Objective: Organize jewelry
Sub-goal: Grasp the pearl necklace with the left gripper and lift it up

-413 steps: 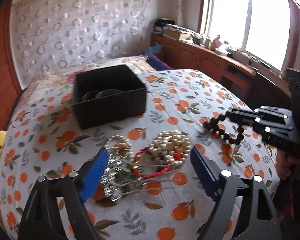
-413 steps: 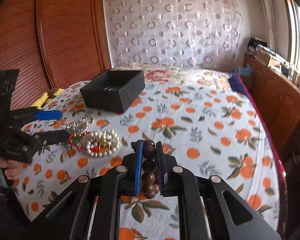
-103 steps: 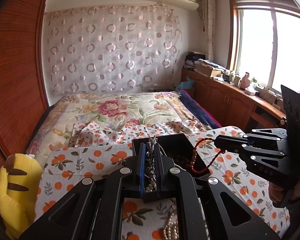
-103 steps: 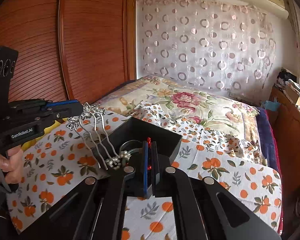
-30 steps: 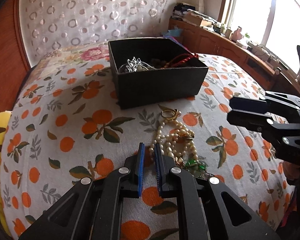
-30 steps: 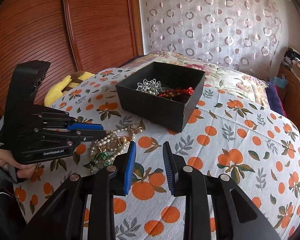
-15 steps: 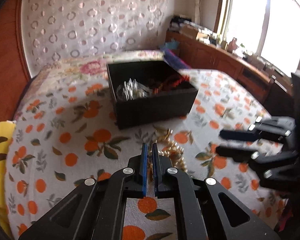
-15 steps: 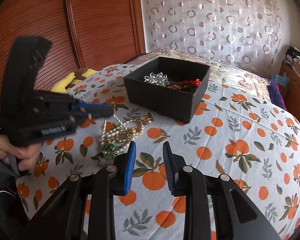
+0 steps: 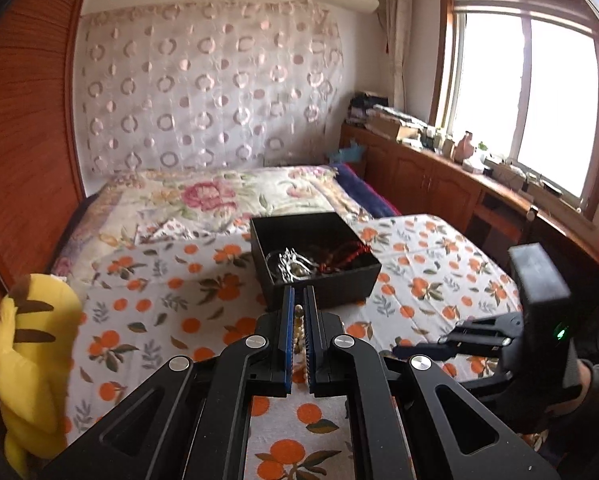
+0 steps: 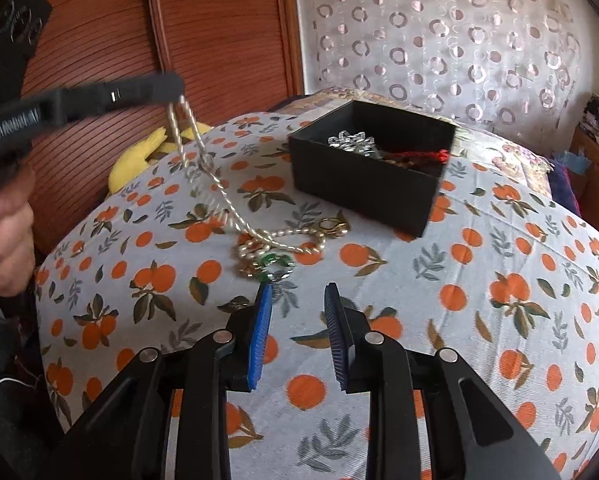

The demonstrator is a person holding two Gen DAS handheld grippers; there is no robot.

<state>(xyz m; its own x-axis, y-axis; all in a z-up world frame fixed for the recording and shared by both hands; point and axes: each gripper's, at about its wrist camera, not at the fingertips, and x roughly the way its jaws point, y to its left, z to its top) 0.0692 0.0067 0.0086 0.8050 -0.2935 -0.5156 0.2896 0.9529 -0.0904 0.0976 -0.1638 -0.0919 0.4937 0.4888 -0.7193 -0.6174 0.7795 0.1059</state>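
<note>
A cloth printed with oranges (image 10: 479, 264) covers the near end of the bed, with a floral quilt (image 9: 203, 196) beyond it and a sheer curtain with ring patterns (image 9: 203, 80) across the far wall. Wood panelling runs along the left; a bright window (image 9: 527, 92) and a low wooden cabinet (image 9: 431, 176) fill the right. A yellow plush toy (image 9: 27, 360) slumps at the left edge of the bed.

The left gripper (image 10: 175, 84) is clamped on a pearl necklace (image 10: 219, 188), whose doubled strand slants down to a heap still on the cloth, tangled with a gold ring piece (image 10: 331, 226) and something green (image 10: 273, 264) (perhaps a pendant, too small to tell). Far right of the heap sits the black box (image 10: 363, 184), holding a silver ornament (image 10: 351, 142) and red cord (image 10: 419, 156).

The right gripper (image 10: 297, 308) hangs near the heap, its jaws apart around nothing. The lifted strand is blurred.
</note>
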